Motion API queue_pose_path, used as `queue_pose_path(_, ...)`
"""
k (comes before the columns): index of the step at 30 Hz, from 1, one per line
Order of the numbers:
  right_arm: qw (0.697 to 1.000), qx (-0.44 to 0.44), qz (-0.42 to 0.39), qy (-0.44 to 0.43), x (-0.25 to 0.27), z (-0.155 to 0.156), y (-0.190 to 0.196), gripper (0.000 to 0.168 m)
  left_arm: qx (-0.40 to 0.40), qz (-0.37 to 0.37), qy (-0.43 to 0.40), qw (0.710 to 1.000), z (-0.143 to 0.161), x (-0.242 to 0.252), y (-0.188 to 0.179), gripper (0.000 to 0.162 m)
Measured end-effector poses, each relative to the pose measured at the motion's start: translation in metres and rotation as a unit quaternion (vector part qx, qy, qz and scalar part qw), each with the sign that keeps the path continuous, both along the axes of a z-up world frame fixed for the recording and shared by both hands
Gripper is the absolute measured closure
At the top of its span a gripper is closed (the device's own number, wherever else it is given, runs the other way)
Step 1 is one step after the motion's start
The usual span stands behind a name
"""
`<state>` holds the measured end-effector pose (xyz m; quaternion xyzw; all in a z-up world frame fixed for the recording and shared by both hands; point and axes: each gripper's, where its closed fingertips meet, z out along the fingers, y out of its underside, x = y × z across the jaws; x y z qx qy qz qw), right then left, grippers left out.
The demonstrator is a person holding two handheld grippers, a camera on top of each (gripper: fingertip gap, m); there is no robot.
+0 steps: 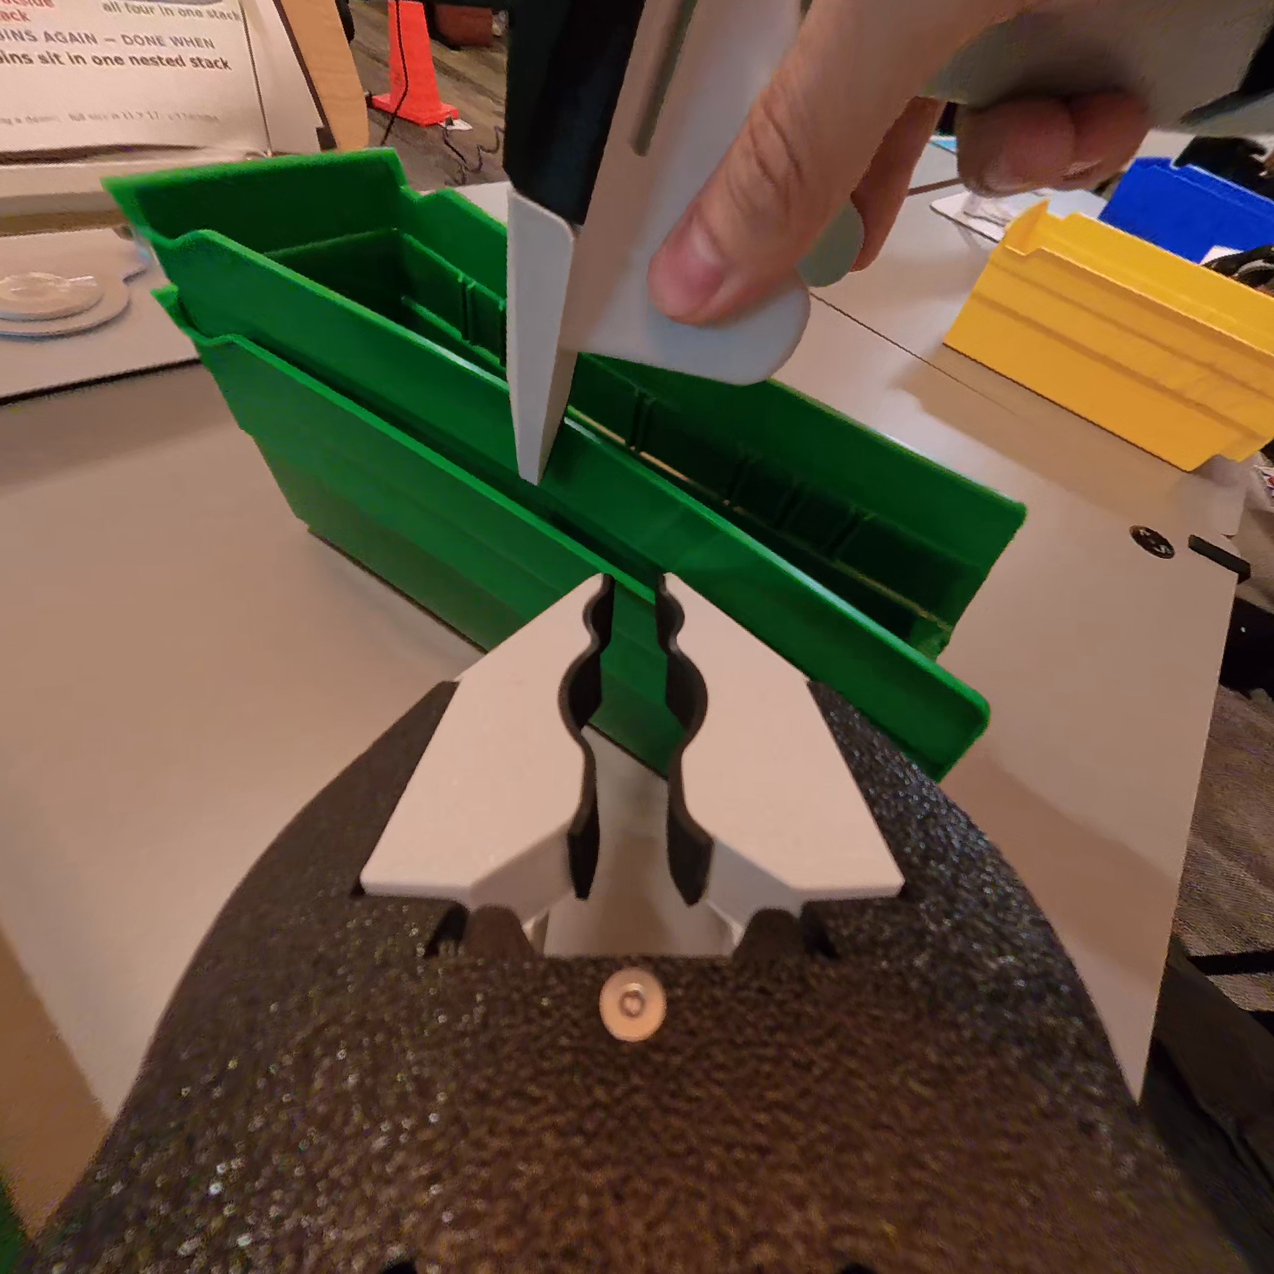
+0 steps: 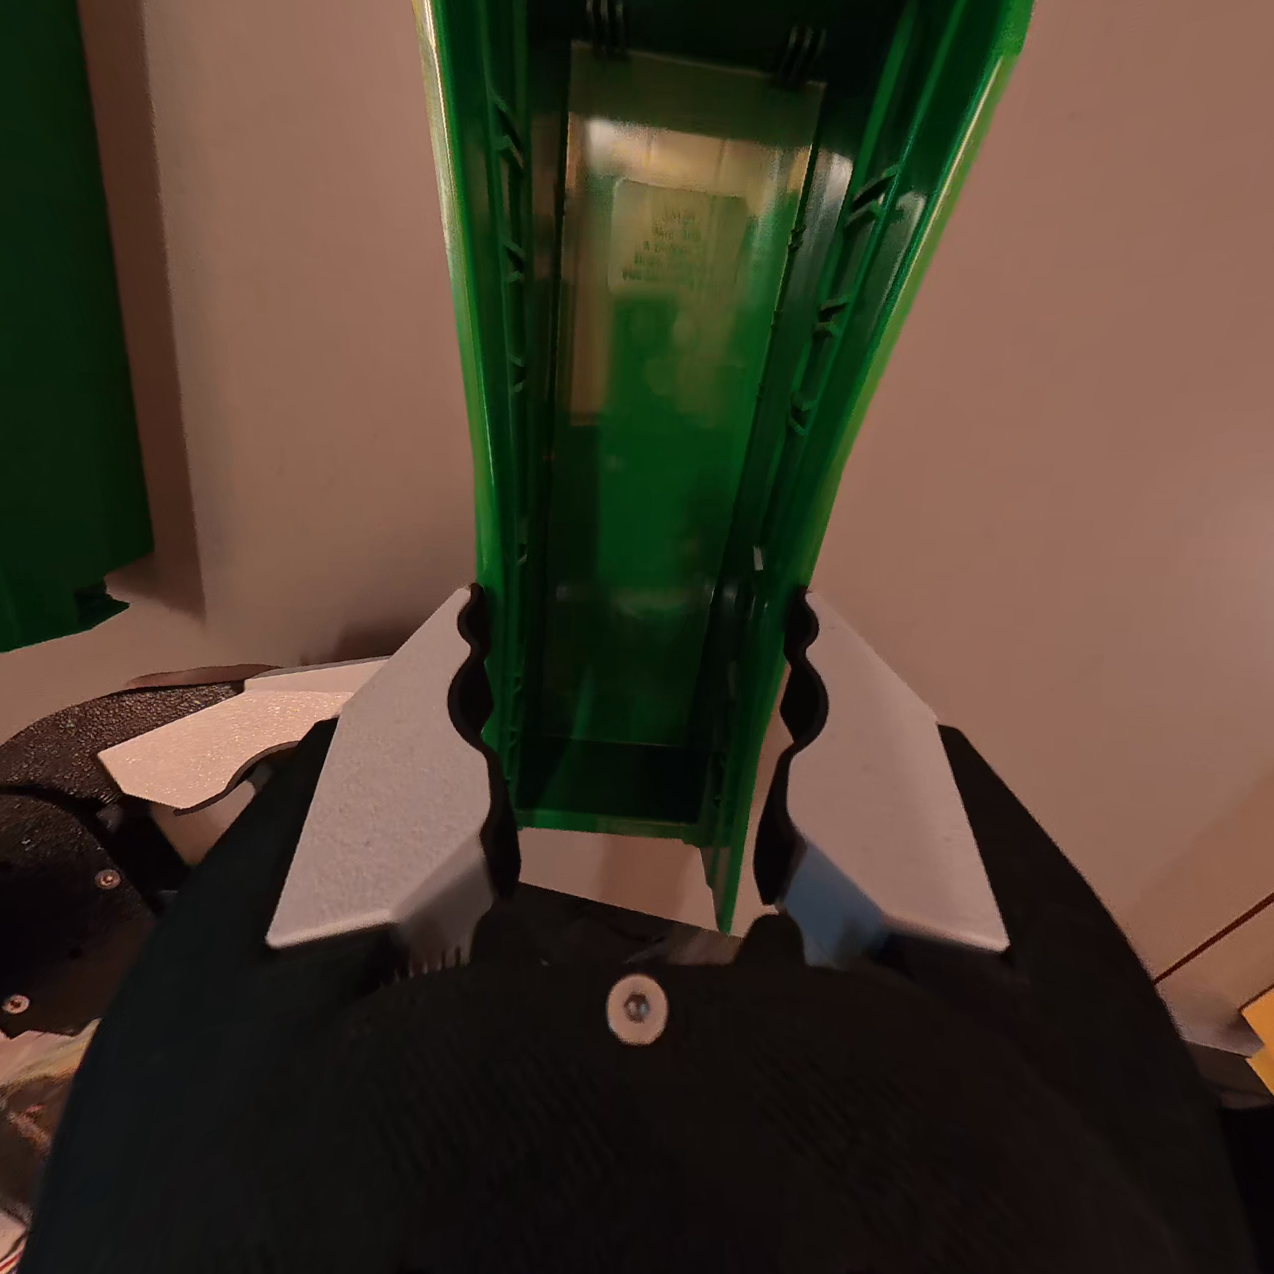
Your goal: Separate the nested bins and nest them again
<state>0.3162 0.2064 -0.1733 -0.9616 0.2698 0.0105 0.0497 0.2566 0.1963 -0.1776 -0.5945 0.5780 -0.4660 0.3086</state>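
Green bin (image 2: 689, 413) far end cropped, label blurred

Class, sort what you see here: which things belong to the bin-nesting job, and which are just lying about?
Belong to the job:
nested green bins
left gripper, closed on the near bin's wall
right gripper, straddling the inner bin's width

Just lying about:
yellow bin
blue bin
orange cone
printed sheet
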Motion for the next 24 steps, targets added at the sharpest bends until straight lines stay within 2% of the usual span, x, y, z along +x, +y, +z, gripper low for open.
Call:
queue_pose_path(10,0.999,-0.019,0.025,0.000,-0.008,0.018,0.009,0.081,0.004,0.020,-0.013,1.000,0.011,-0.004,0.009,0.153)
queue_pose_path(24,0.998,-0.061,0.032,-0.014,-0.009,0.005,0.006,0.082,0.008,0.006,0.022,1.000,-0.002,-0.006,0.005,0.151)
